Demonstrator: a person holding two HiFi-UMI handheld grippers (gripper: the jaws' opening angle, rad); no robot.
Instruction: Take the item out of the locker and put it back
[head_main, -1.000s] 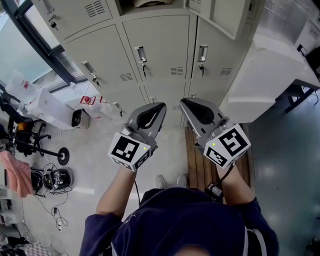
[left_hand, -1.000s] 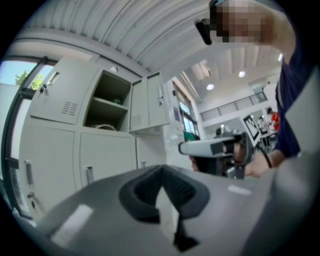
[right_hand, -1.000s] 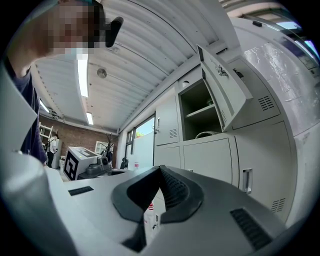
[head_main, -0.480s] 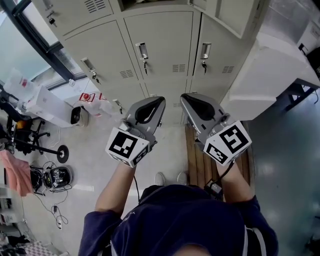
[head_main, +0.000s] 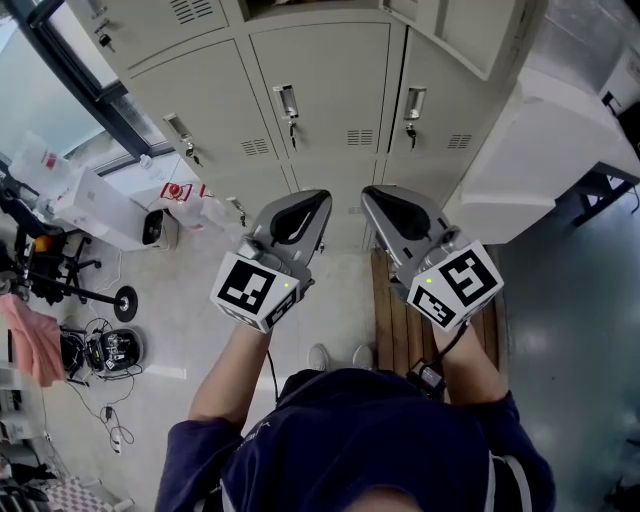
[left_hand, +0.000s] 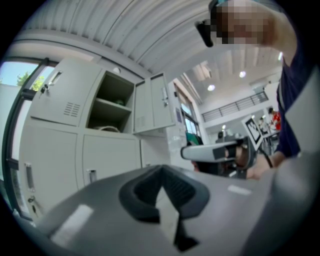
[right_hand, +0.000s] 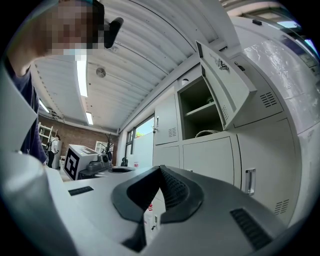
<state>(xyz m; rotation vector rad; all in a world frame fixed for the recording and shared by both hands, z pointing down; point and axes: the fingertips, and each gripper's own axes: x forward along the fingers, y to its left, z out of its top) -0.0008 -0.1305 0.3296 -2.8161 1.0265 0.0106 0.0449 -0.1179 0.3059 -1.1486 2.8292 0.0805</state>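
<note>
The open locker compartment (left_hand: 112, 107) is in the upper row, its door (right_hand: 225, 85) swung out to the right. A pale rounded item (right_hand: 207, 133) lies on its lower shelf, also seen as the item (left_hand: 103, 128) in the left gripper view. Both grippers are held side by side in front of the lockers, well short of the opening and pointing about level. The left gripper (head_main: 318, 200) has its jaws closed together with nothing between them (left_hand: 161, 170). The right gripper (head_main: 368, 195) likewise shows its jaws meeting at the tip and holding nothing (right_hand: 160, 170).
Closed grey locker doors with handles (head_main: 287, 105) fill the wall ahead. A wooden slatted bench (head_main: 395, 320) stands at the person's feet. A large white cabinet (head_main: 540, 150) juts in at the right. Boxes (head_main: 90, 205), cables and a pink cloth (head_main: 35, 345) clutter the floor at left.
Both grippers have stayed where they were, shut. Only the head view has shifted slightly, so the lockers sit a little lower in the picture.
</note>
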